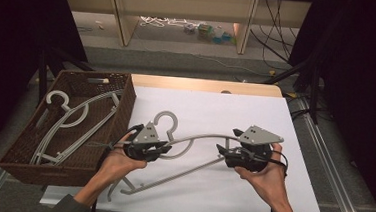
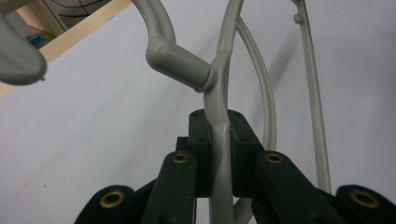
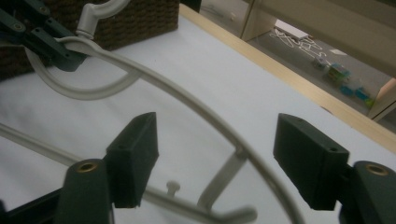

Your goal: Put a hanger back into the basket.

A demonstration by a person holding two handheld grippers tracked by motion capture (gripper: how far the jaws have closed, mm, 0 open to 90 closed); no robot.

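Work in hand: a grey plastic clothes hanger lies across the white table top, and both hands are on it; I judge it is bound for the wicker basket at nine o'clock, where another grey hanger already lies.

Left gripper: its jaws are pressed together on the hanger's upper arm just below the neck. In the left gripper view the left gripper squeezes the grey rod between both pads, with the hook curling off toward eleven o'clock.

Right gripper: jaws stand wide apart. In the right gripper view the right gripper straddles the curved arm of the hanger, which passes between the pads without touching either.

Hanger position: middle of the table, hook at twelve o'clock near the basket's right wall, its lower bar running toward seven o'clock, past the person's left hand.

Risk, one-sided hold: if the hanger is lifted now, only the left grip carries it, so I expect the long free end to swing or droop.

Risk, right closure: the arm sits off-centre between the open jaws and curves; closing carelessly could pinch the thin strut or let the rod slip out.

Risk, basket entry: the hook or lower bar could catch on the basket wall or tangle with the hanger inside.
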